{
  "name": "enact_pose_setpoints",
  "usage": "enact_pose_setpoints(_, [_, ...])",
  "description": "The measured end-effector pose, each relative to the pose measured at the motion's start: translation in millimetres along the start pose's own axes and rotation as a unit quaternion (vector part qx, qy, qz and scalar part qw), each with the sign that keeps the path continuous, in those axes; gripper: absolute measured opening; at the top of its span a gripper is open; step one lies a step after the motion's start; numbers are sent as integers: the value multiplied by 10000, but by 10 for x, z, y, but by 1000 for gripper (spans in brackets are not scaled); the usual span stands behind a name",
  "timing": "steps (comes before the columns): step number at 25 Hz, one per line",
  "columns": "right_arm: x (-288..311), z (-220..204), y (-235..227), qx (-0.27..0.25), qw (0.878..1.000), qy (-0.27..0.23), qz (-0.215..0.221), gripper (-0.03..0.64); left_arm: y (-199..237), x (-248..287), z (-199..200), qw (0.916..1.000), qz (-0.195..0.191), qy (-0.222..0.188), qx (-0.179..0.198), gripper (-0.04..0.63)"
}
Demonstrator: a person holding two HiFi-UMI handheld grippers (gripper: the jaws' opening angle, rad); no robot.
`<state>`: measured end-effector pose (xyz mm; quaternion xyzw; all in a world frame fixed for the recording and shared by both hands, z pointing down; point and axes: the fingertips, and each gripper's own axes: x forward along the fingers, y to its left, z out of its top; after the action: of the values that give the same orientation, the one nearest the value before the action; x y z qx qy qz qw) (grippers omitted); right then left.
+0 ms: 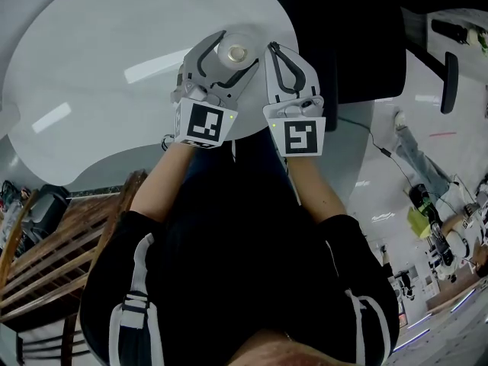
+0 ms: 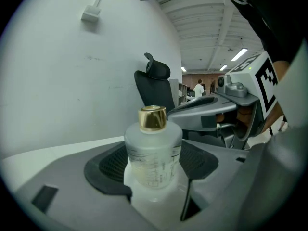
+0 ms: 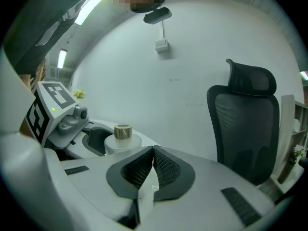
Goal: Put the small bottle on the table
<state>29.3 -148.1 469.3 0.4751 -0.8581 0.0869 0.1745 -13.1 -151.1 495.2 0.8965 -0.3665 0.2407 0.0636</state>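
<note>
Small bottle at the moment of placing. The left gripper [image 1: 238,50] held the small bottle [image 1: 235,52] upright, its fingers [image 2: 111,166] closed on the frosted body below the gold cap [image 2: 152,118]. The bottle stood over the near right part of the white counter [image 1: 99,59], close to the rim. No view showed me whether its base had met the surface. The right gripper [image 1: 273,48] hung just to the right of the bottle, empty, with its fingers [image 3: 168,170] pressed together. From there the bottle [image 3: 122,141] showed to the left. An office chair [image 3: 248,124] stood beyond the counter's far right side.

As I judged it, the step in hand was the set-down. Done well, it meant keeping the bottle vertical and lowering it straight until the base sat flat, somewhat farther in from the rim. The fingers would part only once the weight was on the counter, and evenly, so that neither pad dragged the light bottle over. The left gripper would then draw back level and toward me. The right gripper would do best held clear, since it sat near enough to knock the cap.
</note>
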Motion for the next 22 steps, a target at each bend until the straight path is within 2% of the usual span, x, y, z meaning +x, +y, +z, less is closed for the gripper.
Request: enact_pose_setpoints(22, [-39, -45, -8, 12, 10000, 45, 21, 23, -110, 121, -176, 9993, -32, 328, 173, 328])
